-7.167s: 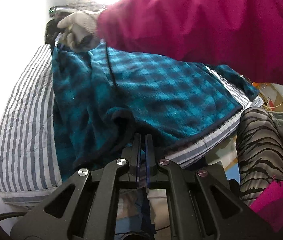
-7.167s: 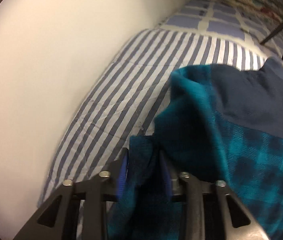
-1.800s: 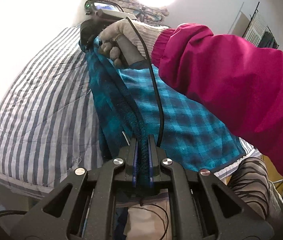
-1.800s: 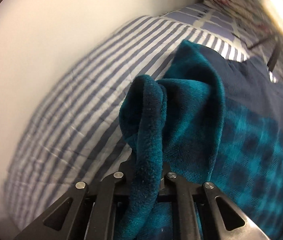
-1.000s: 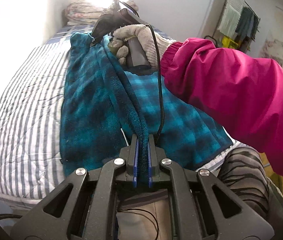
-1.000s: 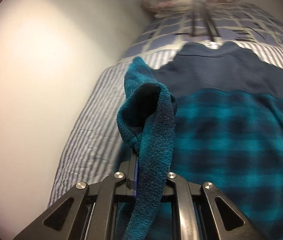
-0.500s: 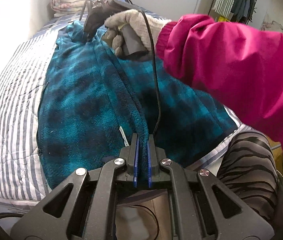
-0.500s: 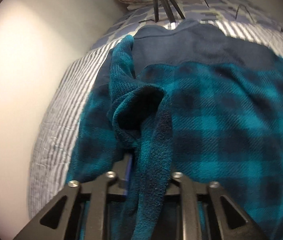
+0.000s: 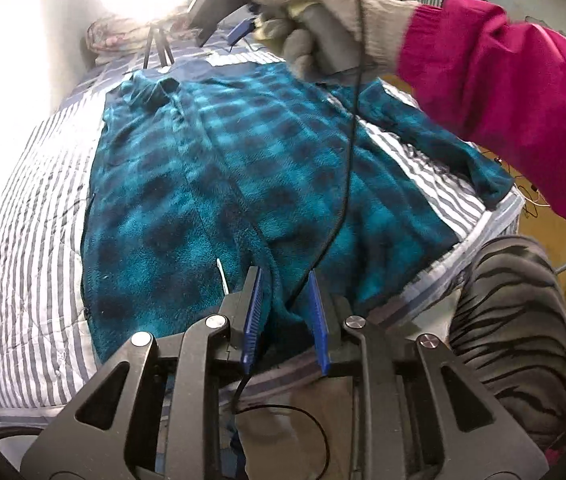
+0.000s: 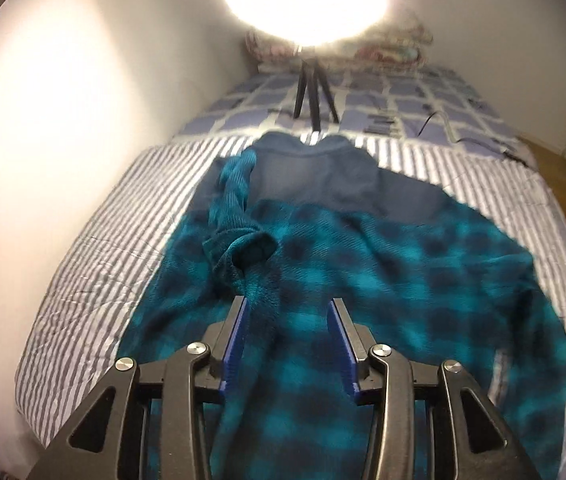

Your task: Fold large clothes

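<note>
A teal plaid fleece garment (image 9: pixel 267 184) lies spread on the striped bed (image 9: pixel 31 248), its navy collar (image 10: pixel 315 172) towards the head. My left gripper (image 9: pixel 285 314) is at the near hem. Its jaws are opening, and a ridge of hem fabric sits loosely between the blue pads (image 9: pixel 253 312). My right gripper (image 9: pixel 219 36), held by a gloved hand (image 9: pixel 323 24), hovers above the collar end. In the right wrist view its jaws (image 10: pixel 289 340) are opening over the fleece. The folded sleeve cuff (image 10: pixel 243 248) lies just ahead of them, and the pads press on nothing.
A small tripod (image 10: pixel 313 92) with a bright ring light stands on the checked blanket (image 10: pixel 403 96) at the head of the bed, with bundled bedding (image 10: pixel 383 52) behind. A wall runs along the left. The person's striped trouser leg (image 9: pixel 515 320) is at the bed's near right corner. A black cable (image 9: pixel 347 152) hangs across the fleece.
Both grippers, shut on the fleece edge before, have opened their jaws. The raised fold has dropped flat onto the garment. The right gripper has lifted up and away from it.
</note>
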Available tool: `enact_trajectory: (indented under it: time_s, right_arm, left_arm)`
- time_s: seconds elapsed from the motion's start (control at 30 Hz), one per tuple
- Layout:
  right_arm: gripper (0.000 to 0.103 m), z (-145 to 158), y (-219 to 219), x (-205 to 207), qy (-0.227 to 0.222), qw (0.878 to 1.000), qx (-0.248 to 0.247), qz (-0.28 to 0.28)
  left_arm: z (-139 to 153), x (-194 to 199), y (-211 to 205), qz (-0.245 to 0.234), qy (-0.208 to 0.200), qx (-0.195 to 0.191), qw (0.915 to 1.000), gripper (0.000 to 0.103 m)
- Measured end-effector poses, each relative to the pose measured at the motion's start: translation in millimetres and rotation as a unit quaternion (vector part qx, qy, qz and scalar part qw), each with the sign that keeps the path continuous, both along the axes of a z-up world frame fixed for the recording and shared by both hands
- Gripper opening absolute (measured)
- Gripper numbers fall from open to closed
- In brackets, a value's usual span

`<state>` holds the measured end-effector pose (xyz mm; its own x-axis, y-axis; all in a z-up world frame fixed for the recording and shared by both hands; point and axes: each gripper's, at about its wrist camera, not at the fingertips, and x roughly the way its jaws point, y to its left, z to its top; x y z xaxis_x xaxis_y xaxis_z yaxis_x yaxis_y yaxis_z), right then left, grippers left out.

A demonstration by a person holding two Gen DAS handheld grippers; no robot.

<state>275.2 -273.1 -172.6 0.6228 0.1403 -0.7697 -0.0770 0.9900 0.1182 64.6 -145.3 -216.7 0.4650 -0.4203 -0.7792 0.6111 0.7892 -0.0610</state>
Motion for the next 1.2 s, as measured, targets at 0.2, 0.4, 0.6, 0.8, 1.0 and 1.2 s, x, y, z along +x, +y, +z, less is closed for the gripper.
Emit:
enact_trajectory:
  time_s: [0.2,0.4,0.6,0.8,1.0,1.2]
  right_arm:
    - [0.042,29.4,-27.7,-59.2,-0.028,0.999,-0.008,-0.016]
    - [0.048,39.5,-65.0,-128.2,-0.049,0.997,-0.037,-0.052]
    - [0.061,36.7,-104.3,-210.7,-0.071,0.991,-0.047,-0.098]
    - [0.061,18.7,-127.7,-260.6,-0.054,0.990,-0.073,-0.112]
    - [0.061,-5.0,-143.4,-279.8,-0.027,0.992,-0.042,-0.118]
    - [0.061,-19.3,-152.0,-277.3,-0.007,0.992,-0.031,-0.121]
  left_arm:
    - [14.6,-19.3,6.9,-0.007,-0.017,-0.007,0.9998,0.023]
    - [19.4,-27.6,16.9,-0.009,-0.015,-0.017,0.9997,0.023]
    - [44.3,-13.5,52.6,0.026,-0.026,-0.065,0.9972,0.023]
    - [52.4,47.4,98.7,0.109,-0.010,-0.093,0.9896,0.023]
    - [21.8,72.8,77.8,0.087,0.047,-0.088,0.9912,0.023]
    - [-22.3,56.9,17.4,0.031,0.060,-0.022,0.9975,0.023]
